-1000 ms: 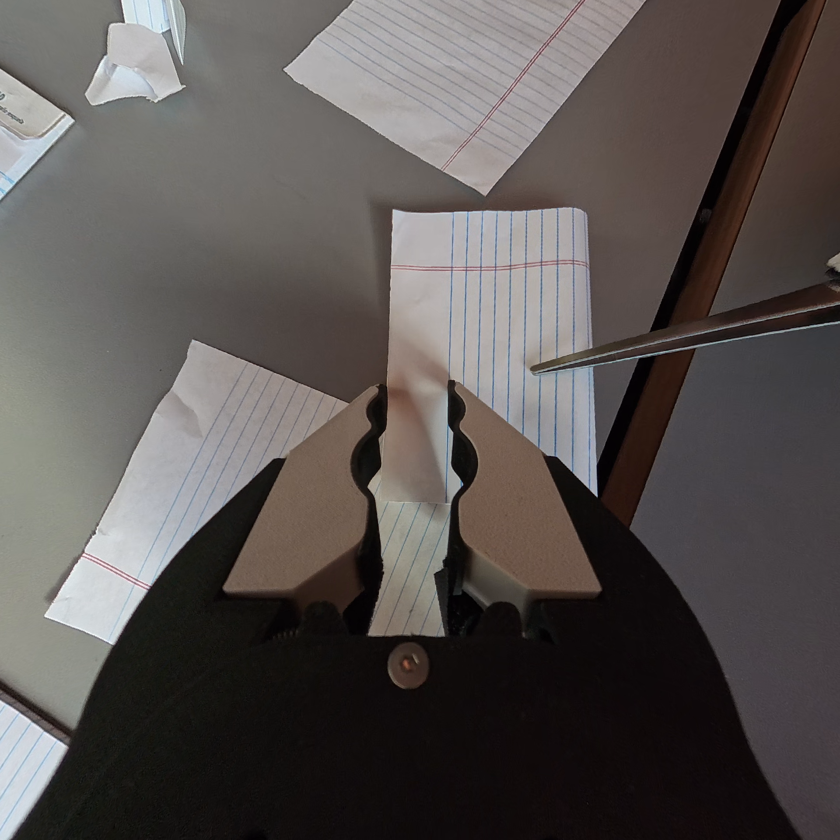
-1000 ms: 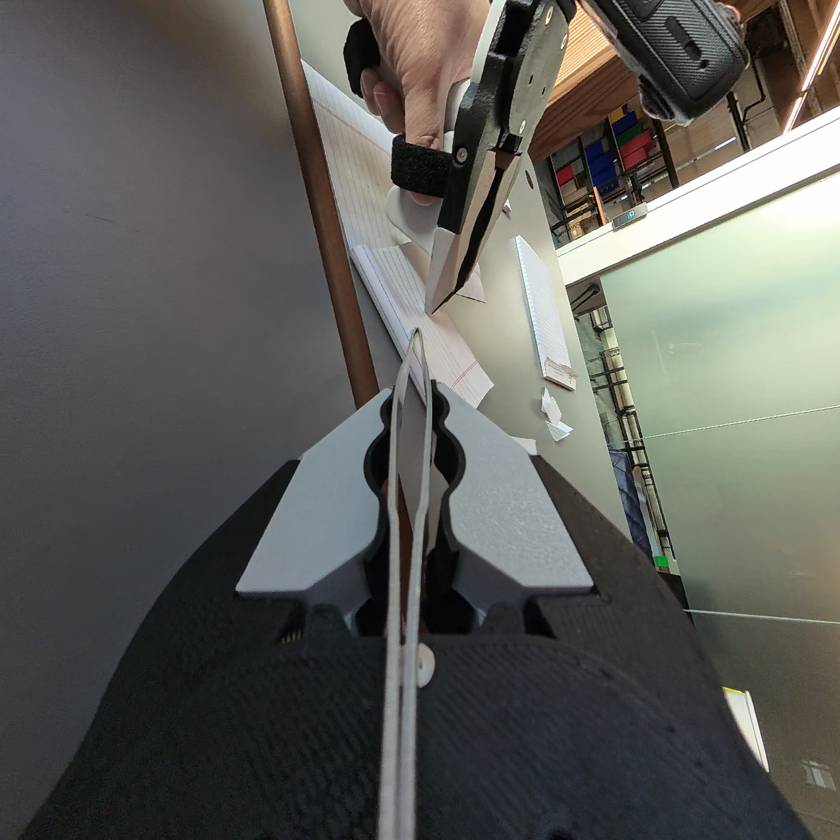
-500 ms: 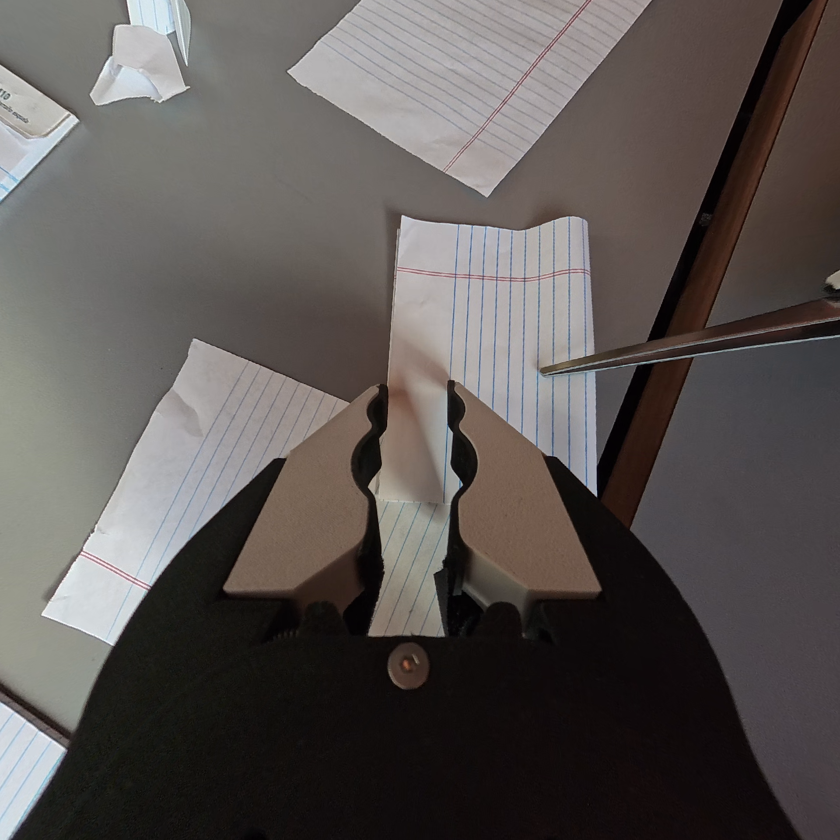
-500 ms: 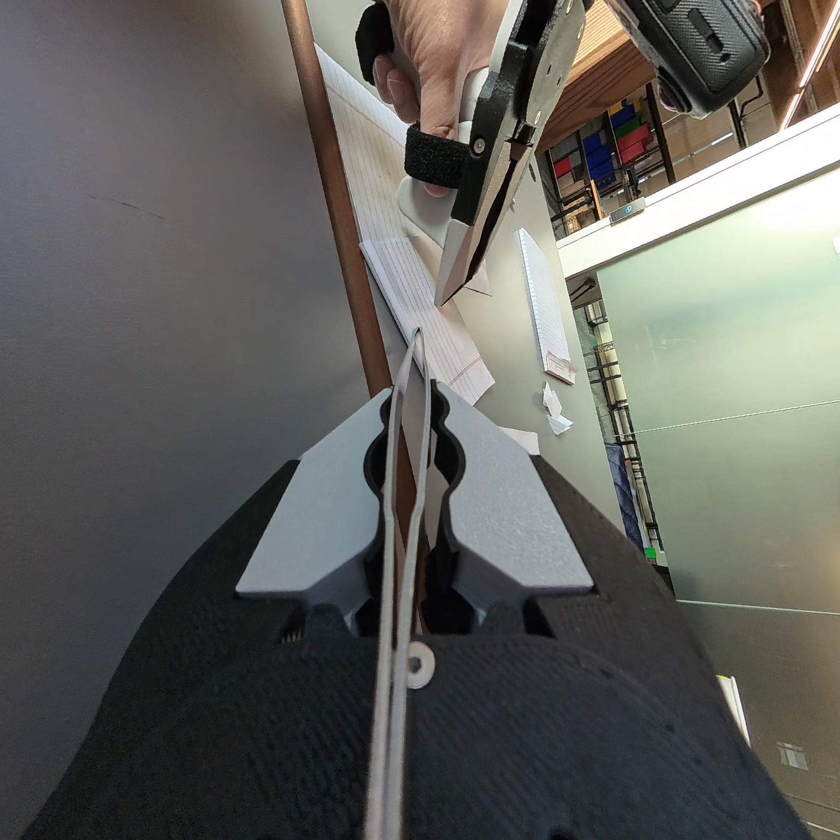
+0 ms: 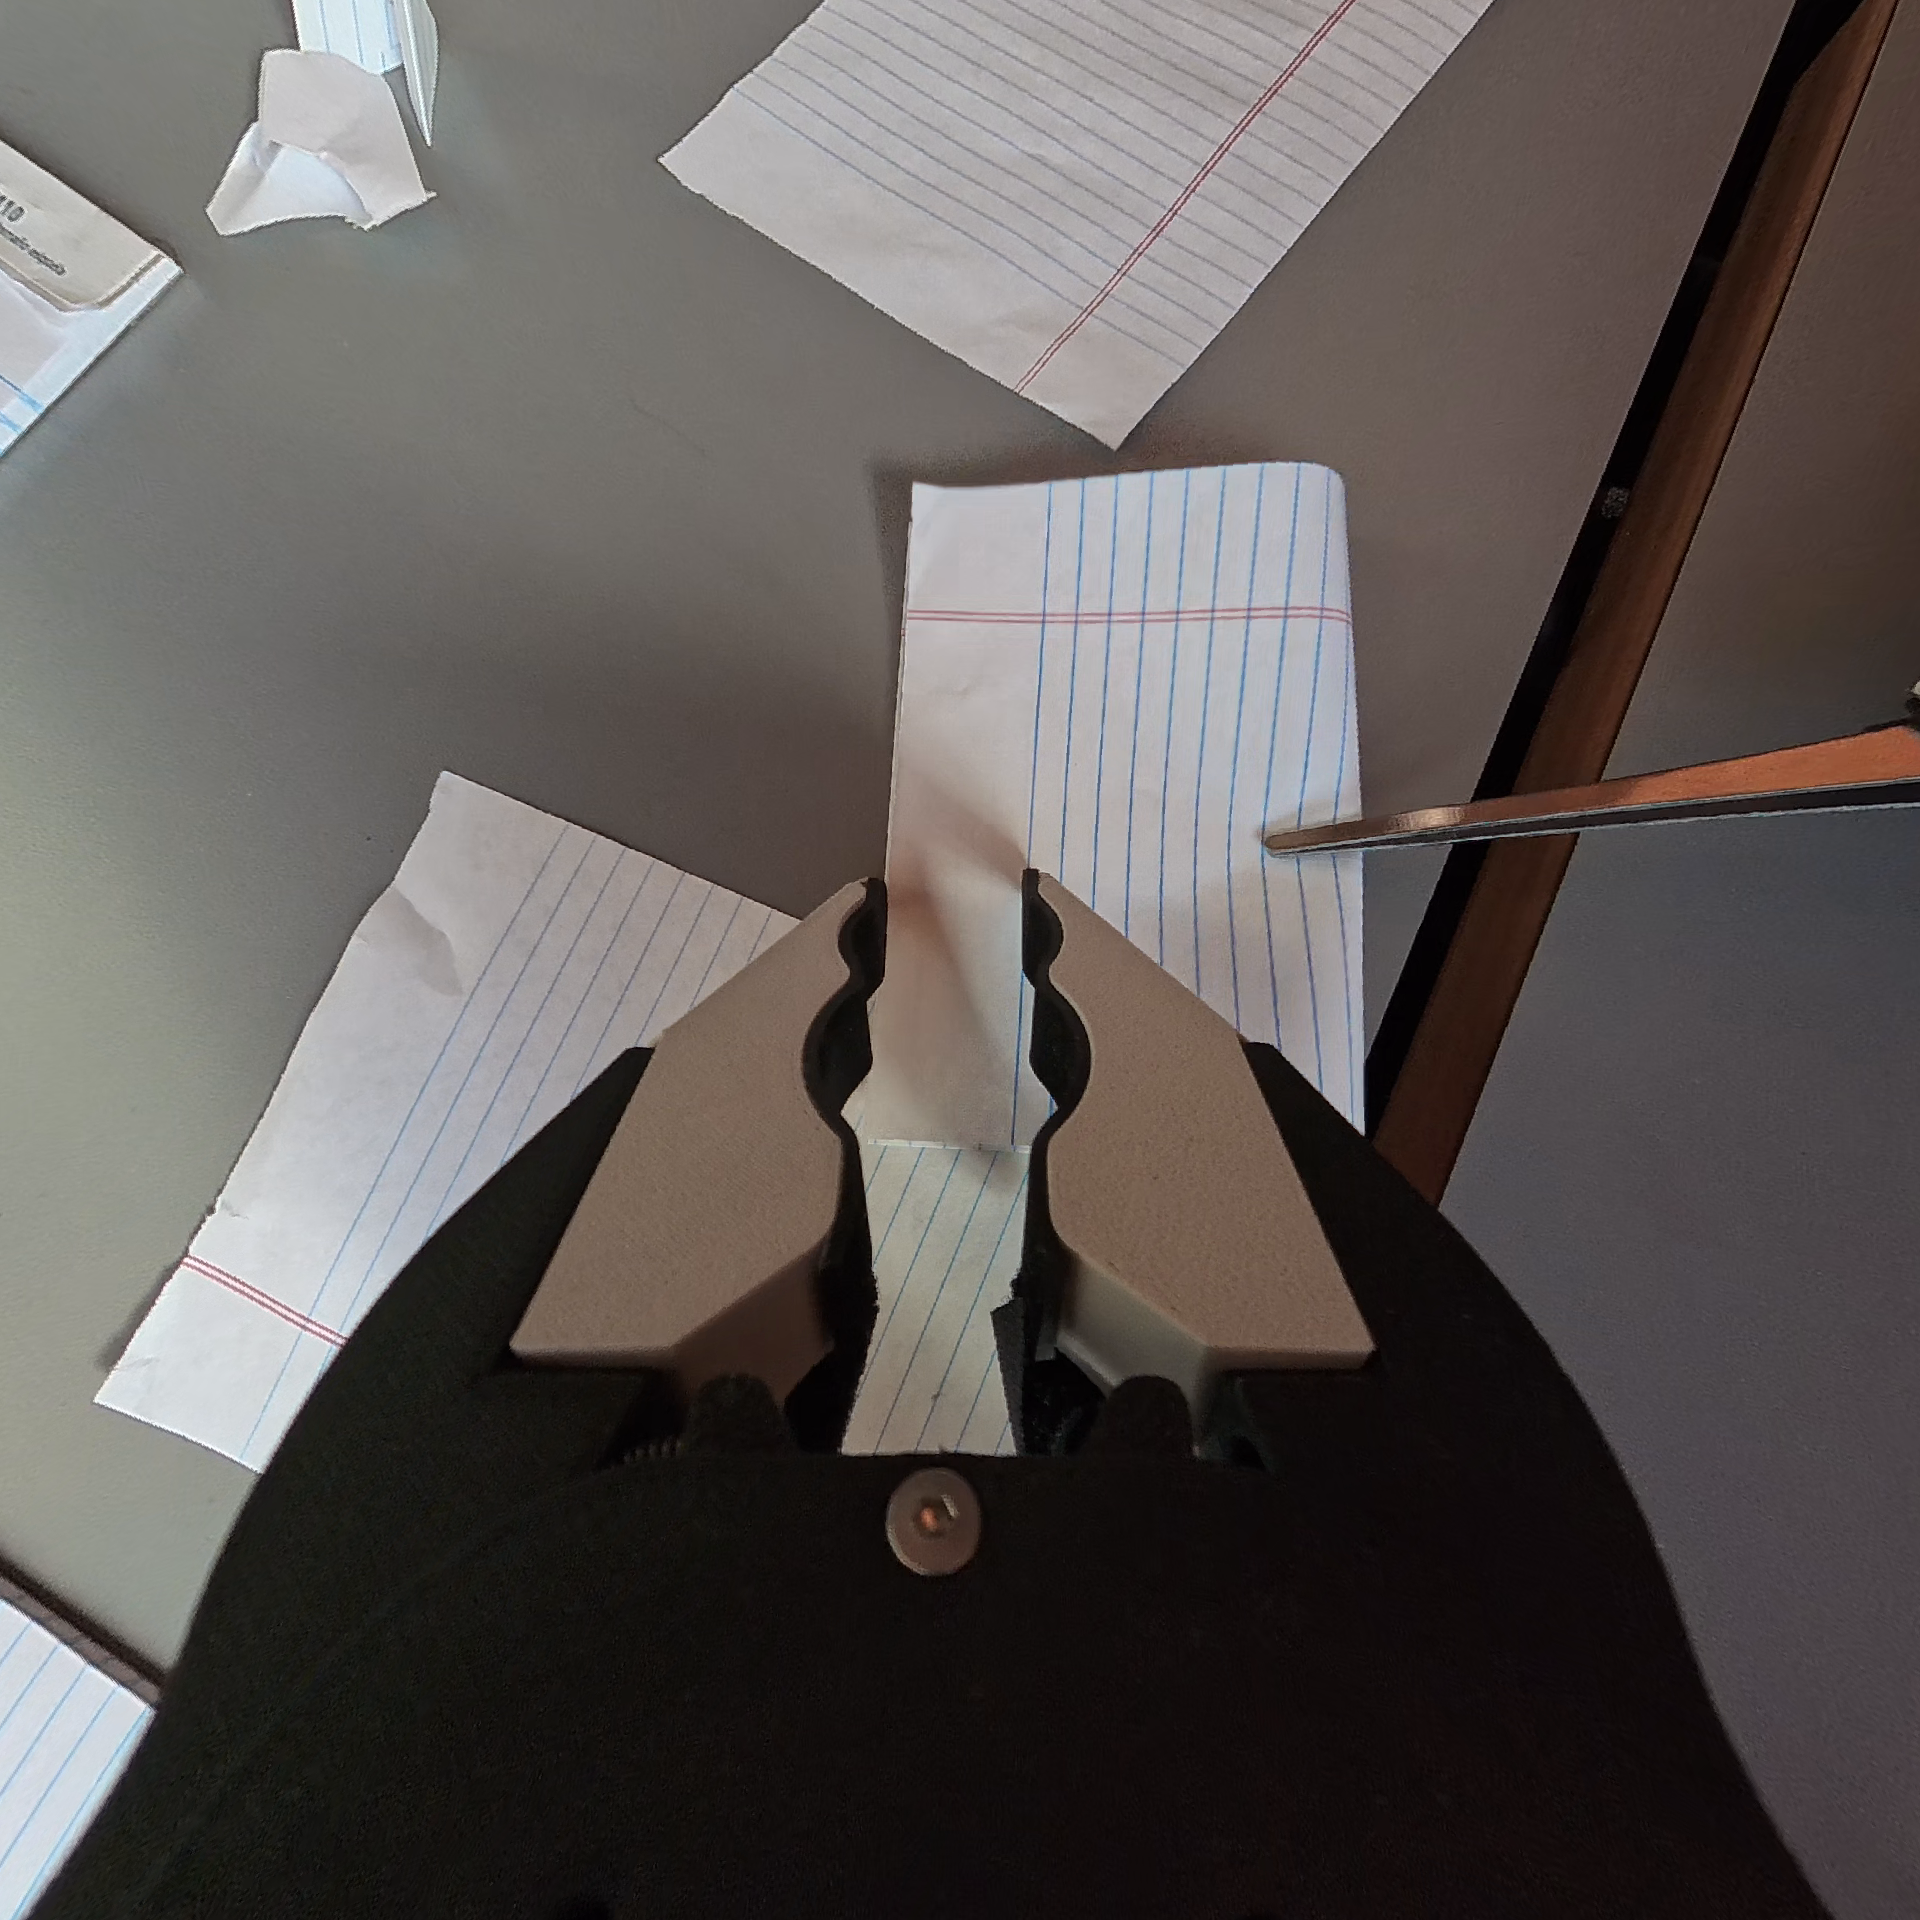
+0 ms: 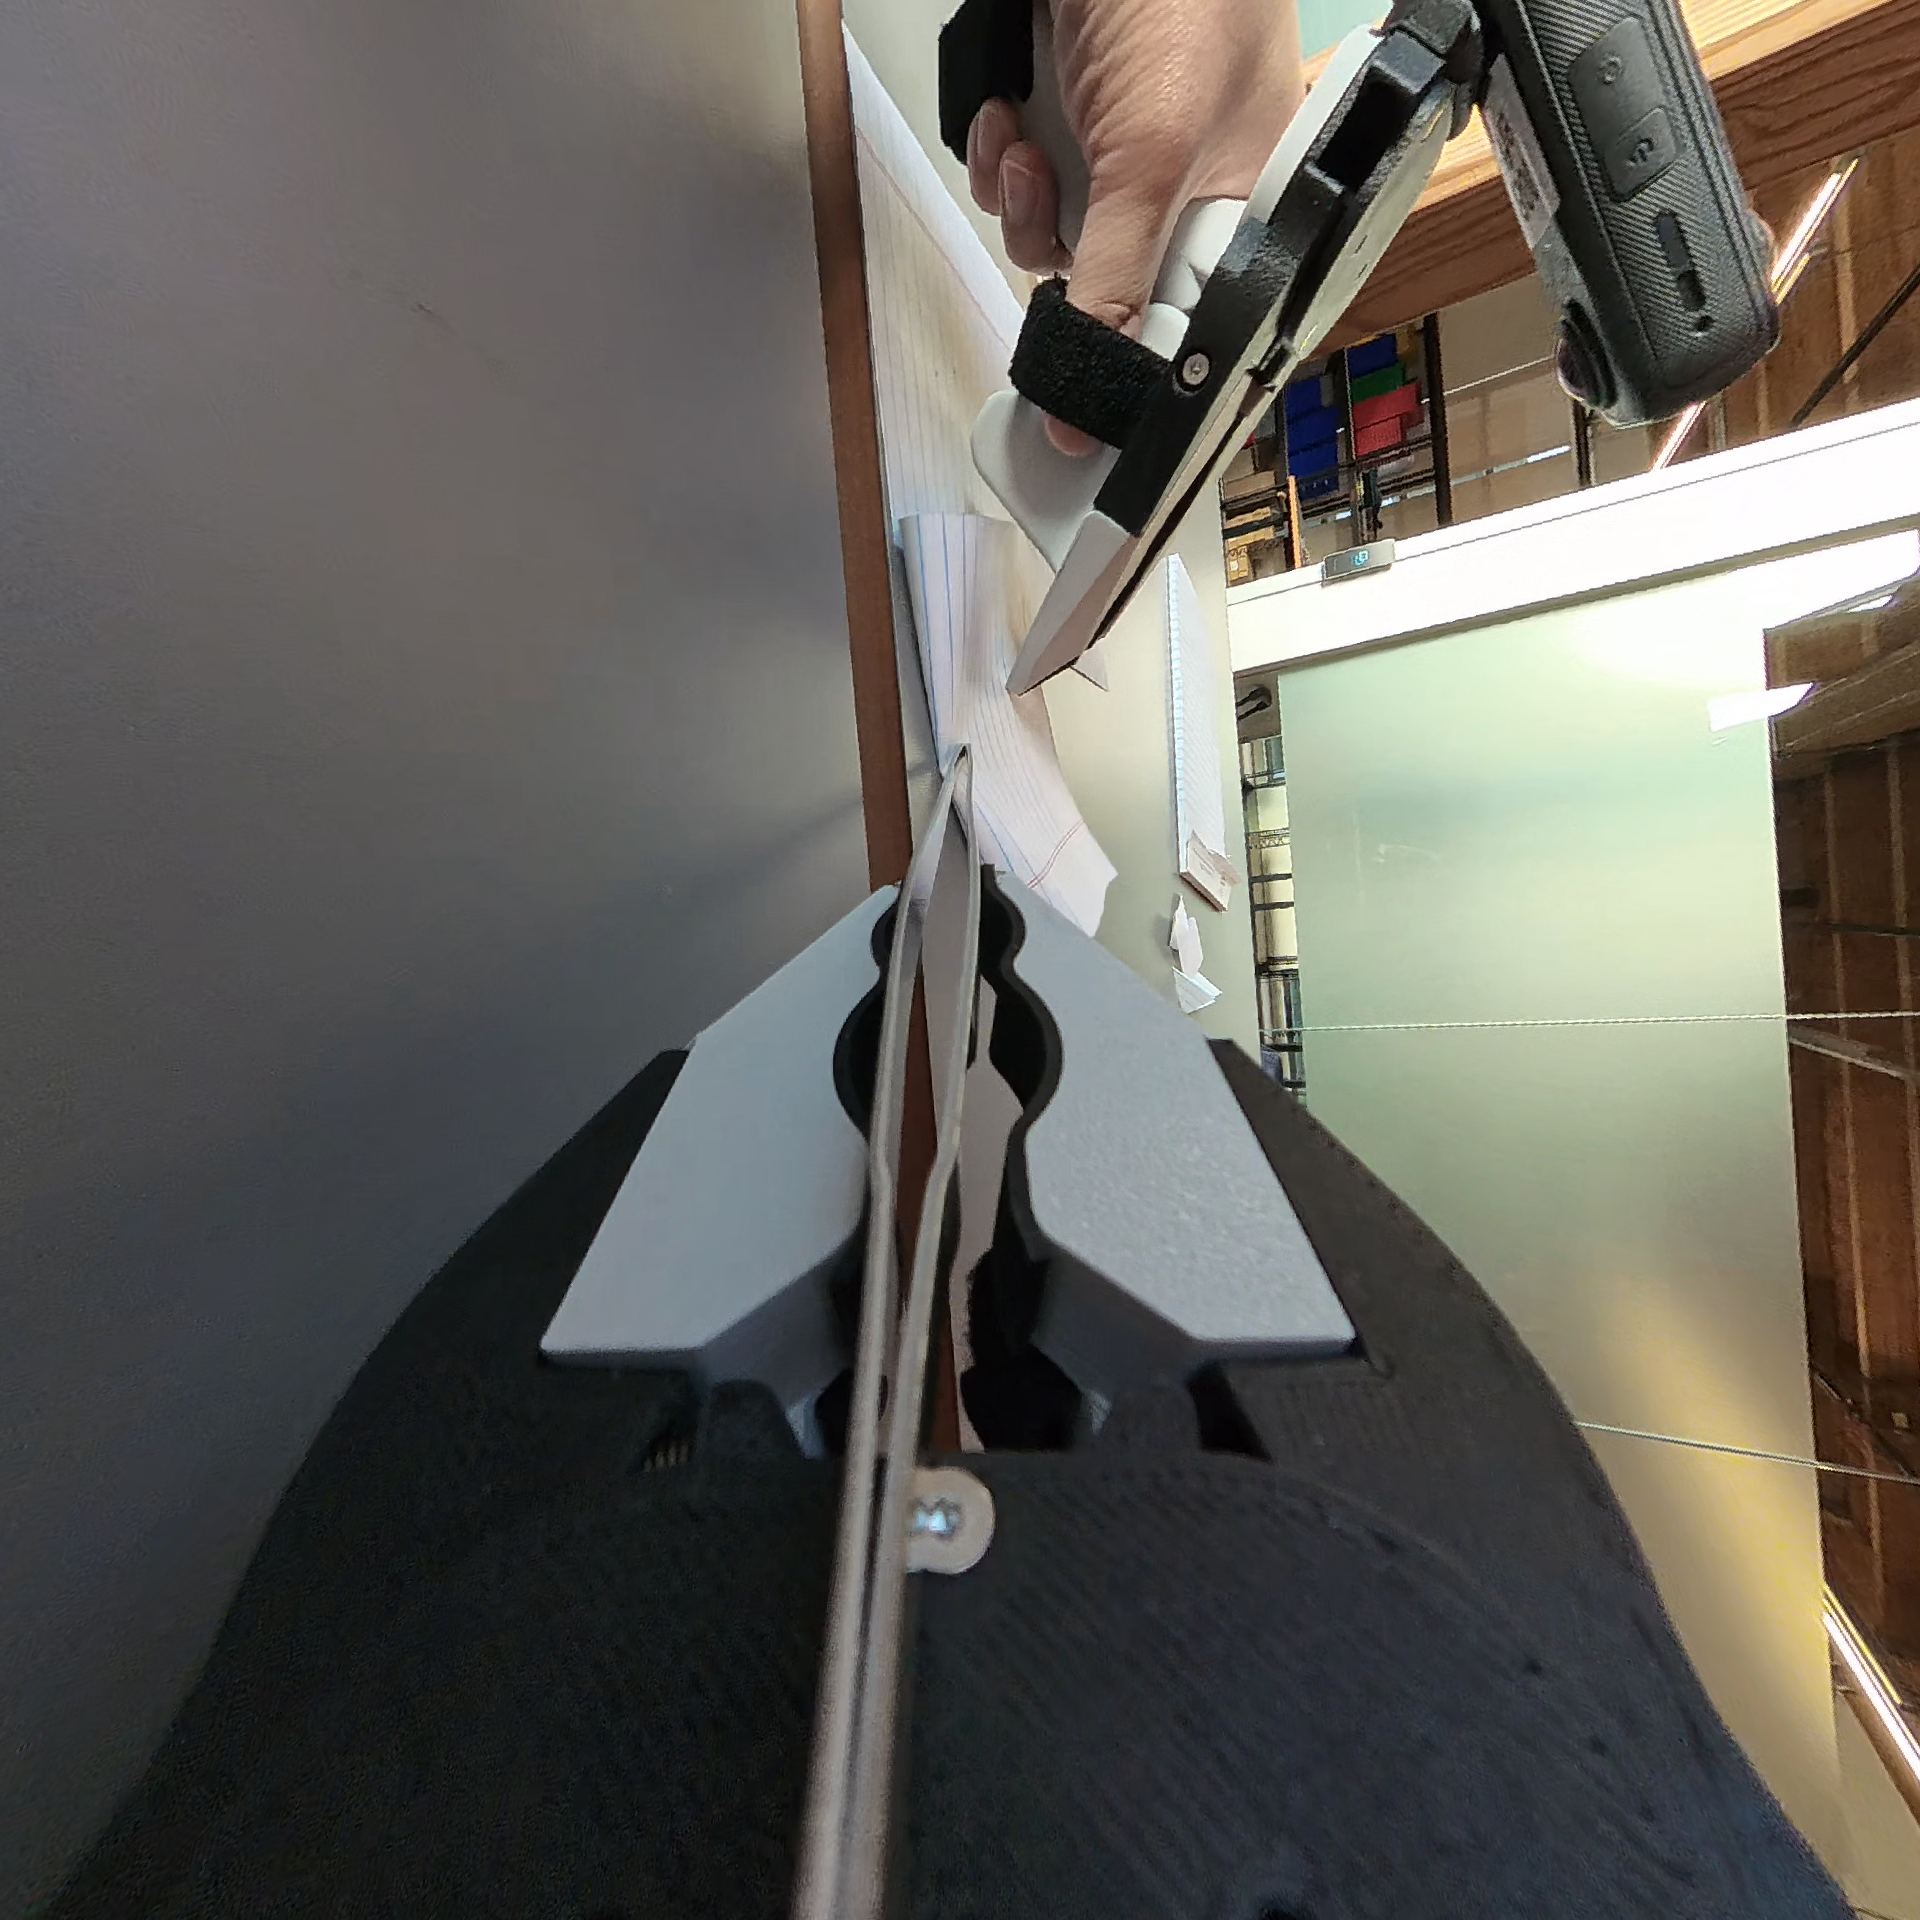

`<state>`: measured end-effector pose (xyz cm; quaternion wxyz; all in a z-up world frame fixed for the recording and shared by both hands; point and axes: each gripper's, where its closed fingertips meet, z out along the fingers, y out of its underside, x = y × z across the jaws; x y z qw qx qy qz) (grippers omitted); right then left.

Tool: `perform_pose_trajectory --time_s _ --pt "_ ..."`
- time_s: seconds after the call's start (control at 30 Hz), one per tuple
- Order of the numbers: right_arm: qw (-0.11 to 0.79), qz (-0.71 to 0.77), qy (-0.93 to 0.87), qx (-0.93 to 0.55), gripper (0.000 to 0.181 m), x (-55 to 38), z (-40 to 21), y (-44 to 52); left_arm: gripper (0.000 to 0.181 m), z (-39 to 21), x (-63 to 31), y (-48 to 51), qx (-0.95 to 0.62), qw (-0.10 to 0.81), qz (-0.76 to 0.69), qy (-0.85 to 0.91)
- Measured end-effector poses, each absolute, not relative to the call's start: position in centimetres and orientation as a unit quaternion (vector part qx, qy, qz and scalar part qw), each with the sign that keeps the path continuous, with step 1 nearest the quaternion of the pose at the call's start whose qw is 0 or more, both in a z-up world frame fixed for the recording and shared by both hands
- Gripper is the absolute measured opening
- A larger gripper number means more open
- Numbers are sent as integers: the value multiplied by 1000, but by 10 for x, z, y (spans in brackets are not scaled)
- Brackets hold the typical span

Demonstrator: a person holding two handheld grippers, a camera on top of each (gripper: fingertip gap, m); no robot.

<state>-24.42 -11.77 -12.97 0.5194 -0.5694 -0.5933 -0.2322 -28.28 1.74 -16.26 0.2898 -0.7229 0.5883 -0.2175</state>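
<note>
My left gripper [image 5: 954,883] hangs over the folded lined sheet [image 5: 1164,727] on the grey table [image 5: 468,571], its jaws parted with nothing between them. My right gripper [image 6: 940,894] is clamped on metal tweezers [image 6: 914,1039]; their closed tip [image 5: 1283,840] meets the folded sheet's right edge. Other lined sheets [image 5: 1039,197] and a crumpled scrap [image 5: 312,166] lie around, and a wooden strip [image 5: 1662,520] runs alongside.

My left wrist camera looks steeply down, close over the grey table [image 5: 436,582], along its own fingers. My right wrist camera sits low near the table edge, rolled sideways, facing across it towards shelving. Both take in the folded lined sheet [image 5: 1184,748] [image 6: 961,623].
</note>
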Motion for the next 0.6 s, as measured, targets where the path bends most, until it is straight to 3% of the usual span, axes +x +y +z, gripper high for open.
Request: perform_pose_trajectory --time_s 0.6 --pt "523 -255 -576 -575 12 -229 -131 -120 24 -163 -283 17 -722 293 -218 588"
